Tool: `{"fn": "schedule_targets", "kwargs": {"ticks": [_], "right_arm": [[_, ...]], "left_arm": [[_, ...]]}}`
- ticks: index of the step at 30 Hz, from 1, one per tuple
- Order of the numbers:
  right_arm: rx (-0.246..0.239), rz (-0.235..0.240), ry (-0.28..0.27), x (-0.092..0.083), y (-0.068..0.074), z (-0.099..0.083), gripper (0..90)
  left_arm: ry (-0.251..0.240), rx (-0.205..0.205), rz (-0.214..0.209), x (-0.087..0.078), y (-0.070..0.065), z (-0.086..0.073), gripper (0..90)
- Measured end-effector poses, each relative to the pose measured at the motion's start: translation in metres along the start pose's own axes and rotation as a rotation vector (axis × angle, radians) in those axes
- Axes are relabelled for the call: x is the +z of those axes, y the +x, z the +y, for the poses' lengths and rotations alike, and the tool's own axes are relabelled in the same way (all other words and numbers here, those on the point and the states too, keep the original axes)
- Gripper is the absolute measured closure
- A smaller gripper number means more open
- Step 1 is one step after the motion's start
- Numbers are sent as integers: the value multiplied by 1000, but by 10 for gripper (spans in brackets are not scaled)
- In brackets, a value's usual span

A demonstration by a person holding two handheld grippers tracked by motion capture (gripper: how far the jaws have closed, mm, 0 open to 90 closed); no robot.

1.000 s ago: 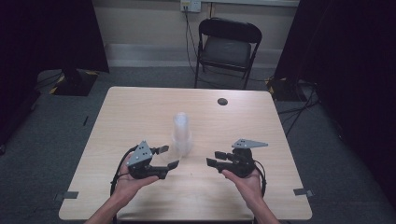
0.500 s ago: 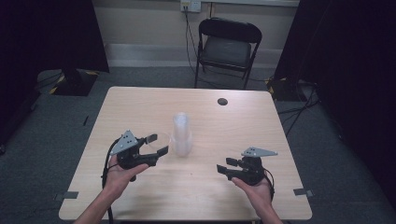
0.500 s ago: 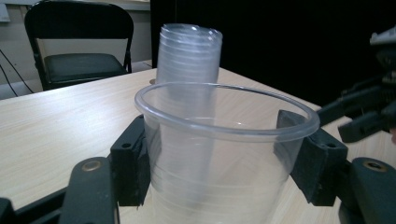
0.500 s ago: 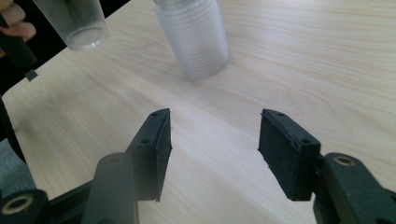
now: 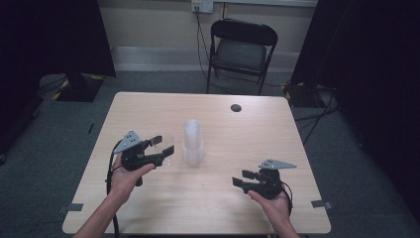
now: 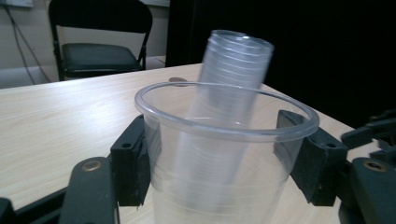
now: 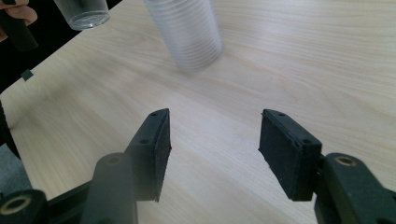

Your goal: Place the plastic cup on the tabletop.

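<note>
One cup [image 6: 224, 154] gripped, cup stack [image 5: 192, 141] beside

Nothing readable anywhere here, honestly. No lettering, logo or number turns up on the cup [image 6: 219, 154], the stack [image 5: 192, 141], the table [image 5: 247, 134] or the chair [image 5: 241, 49]. The wall outlet [image 5: 202, 5] is too small and blurry to make out any marking on it.
</note>
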State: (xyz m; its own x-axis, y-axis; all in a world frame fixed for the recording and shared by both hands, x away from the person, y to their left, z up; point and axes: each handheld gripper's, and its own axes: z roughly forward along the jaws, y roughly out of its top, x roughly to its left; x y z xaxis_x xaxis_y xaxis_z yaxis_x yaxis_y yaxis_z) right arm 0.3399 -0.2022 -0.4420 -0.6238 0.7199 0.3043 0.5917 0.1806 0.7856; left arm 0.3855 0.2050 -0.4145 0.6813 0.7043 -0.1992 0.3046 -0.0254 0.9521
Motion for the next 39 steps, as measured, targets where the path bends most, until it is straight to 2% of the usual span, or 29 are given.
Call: {"fn": "schedule_targets", "kwargs": {"ticks": [5, 14, 18, 21, 23, 25, 28, 29, 31, 33, 35, 36, 39], "right_arm": [[13, -4, -7, 0, -6, 0, 439], [13, -12, -12, -2, -8, -2, 439], [12, -14, -3, -1, -9, -2, 440], [12, -15, -1, -1, -9, -2, 440], [17, -15, -3, -1, -9, -2, 442], [19, -13, -3, -2, -8, -2, 444], [16, -13, -6, -2, -6, -3, 444], [14, -12, -5, -3, -5, -4, 445], [13, -13, -3, -3, -5, -4, 444], [14, -11, -2, -3, -6, -4, 445], [16, -12, -2, -3, -6, -4, 444], [21, -12, 0, -3, -7, -4, 445], [16, -14, 1, -2, -8, -4, 444]], "left_arm": [[-11, 5, 44, 5, 10, 7, 322], [-18, -17, 85, 16, 25, 16, 320], [-21, -29, 107, 25, 36, 23, 319], [-21, -23, 119, 29, 41, 24, 317], [-20, -34, 139, 33, 46, 23, 315], [-16, -26, 160, 39, 54, 20, 314], [-14, -29, 173, 43, 58, 17, 309], [-20, -41, 183, 45, 60, 15, 308], [-10, -44, 187, 47, 63, 11, 304], [22, -47, 197, 52, 67, 6, 296], [24, -55, 198, 54, 69, 4, 293], [27, -73, 199, 56, 71, 1, 291], [51, -63, 212, 61, 75, -4, 289]]}}
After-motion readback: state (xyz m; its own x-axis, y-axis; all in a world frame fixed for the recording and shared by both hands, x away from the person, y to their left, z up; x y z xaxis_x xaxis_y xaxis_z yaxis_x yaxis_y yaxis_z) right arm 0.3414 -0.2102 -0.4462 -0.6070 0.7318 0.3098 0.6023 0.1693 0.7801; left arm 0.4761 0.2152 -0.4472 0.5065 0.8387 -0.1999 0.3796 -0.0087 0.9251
